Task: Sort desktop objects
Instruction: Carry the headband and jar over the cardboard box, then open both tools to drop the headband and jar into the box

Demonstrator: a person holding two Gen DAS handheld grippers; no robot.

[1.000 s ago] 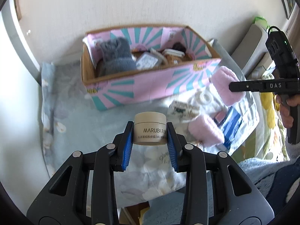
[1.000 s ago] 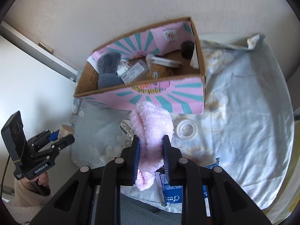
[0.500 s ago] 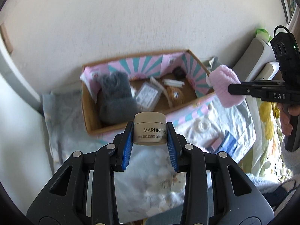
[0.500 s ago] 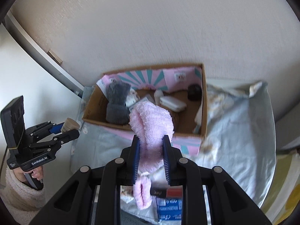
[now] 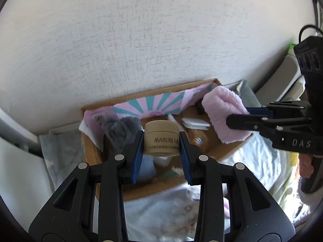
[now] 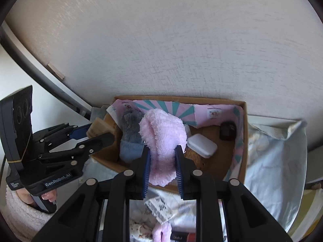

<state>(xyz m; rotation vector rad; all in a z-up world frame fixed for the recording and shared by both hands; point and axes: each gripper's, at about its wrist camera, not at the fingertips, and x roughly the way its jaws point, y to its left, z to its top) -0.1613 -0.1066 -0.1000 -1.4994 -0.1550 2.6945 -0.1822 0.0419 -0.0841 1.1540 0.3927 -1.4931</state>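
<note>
Left claw [image 5: 161, 141] clamps the beige jar [image 5: 161, 138], right claw [image 6: 162, 157] clamps the pink fluffy cloth [image 6: 162, 139] — both above the cardboard box [image 6: 241, 151], crowded with a grey fuzzy item [image 6: 131, 129] and white case [image 6: 201, 145].

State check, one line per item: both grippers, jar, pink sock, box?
left gripper: shut on the cream jar
cream jar: upright, lid on, held over the box
right gripper: shut on the pink fuzzy sock
pink fuzzy sock: folded, pinched, over the box
cardboard box: open-topped, partly filled
</note>
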